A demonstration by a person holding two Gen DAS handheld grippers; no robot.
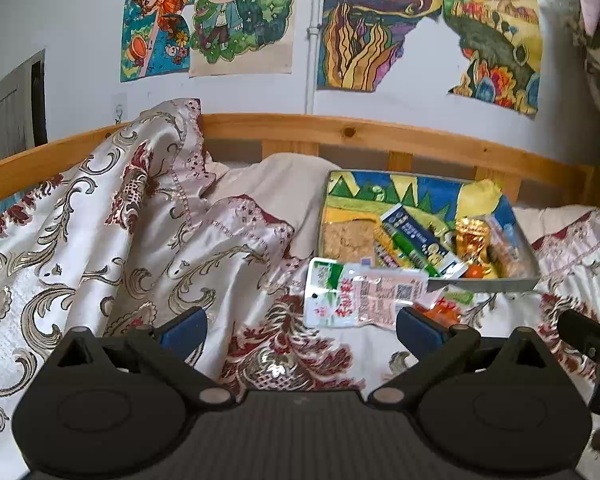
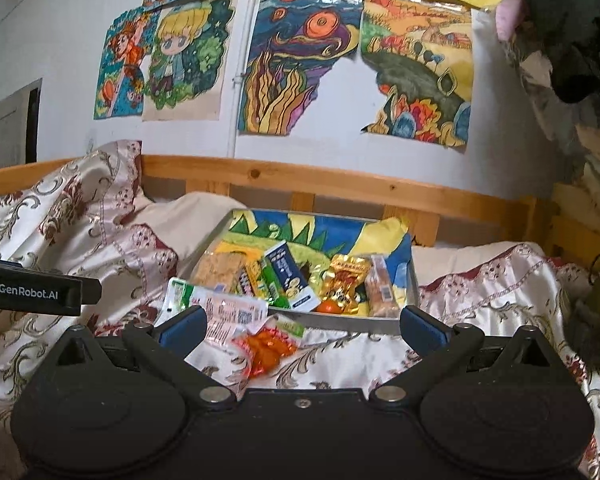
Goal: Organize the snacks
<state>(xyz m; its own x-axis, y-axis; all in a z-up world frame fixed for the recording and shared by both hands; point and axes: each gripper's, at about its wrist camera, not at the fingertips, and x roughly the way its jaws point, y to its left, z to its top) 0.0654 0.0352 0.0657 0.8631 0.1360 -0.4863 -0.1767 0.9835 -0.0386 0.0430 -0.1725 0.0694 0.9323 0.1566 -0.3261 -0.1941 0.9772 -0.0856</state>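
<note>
While both the left gripper point(image 1: 300, 326) and right gripper point(image 2: 302, 326) hover spread wide and empty, two snacks lie outside the tray point(image 2: 332, 322) — the white-green packet point(image 2: 216, 312) and orange packet point(image 2: 270, 350), near its front-left corner. Next, I judge: close on the orange one.

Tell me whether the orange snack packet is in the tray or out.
Out. The orange snack packet lies on the bedspread in front of the tray's near wall.
</note>
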